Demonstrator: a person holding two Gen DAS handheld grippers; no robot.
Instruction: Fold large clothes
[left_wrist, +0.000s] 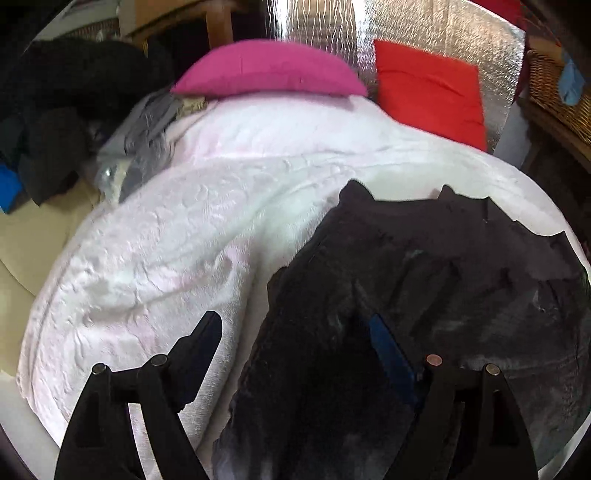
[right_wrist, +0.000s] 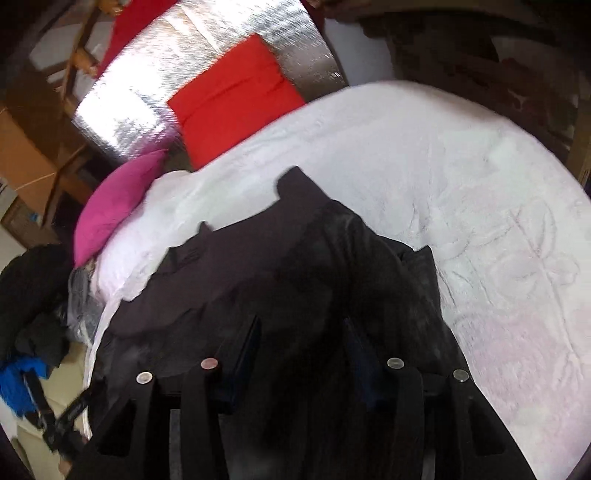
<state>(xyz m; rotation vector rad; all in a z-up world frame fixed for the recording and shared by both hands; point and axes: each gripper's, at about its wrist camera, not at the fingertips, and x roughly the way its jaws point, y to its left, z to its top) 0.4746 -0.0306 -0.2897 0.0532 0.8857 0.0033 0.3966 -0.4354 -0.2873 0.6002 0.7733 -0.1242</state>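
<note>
Right claw over dark garment, white bedspread, red cushion

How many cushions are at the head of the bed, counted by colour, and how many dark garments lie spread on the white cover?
Pink cushion: 1
Red cushion: 1
Dark garment spread on the white cover: 1
Total: 3
The heap of dark clothes beside the bed is not counted; its pieces cannot be told apart.

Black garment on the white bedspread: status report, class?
Left gripper open, empty. Right gripper state unclear. Black garment on white bedspread, unfolded. Nothing blocking.
</note>
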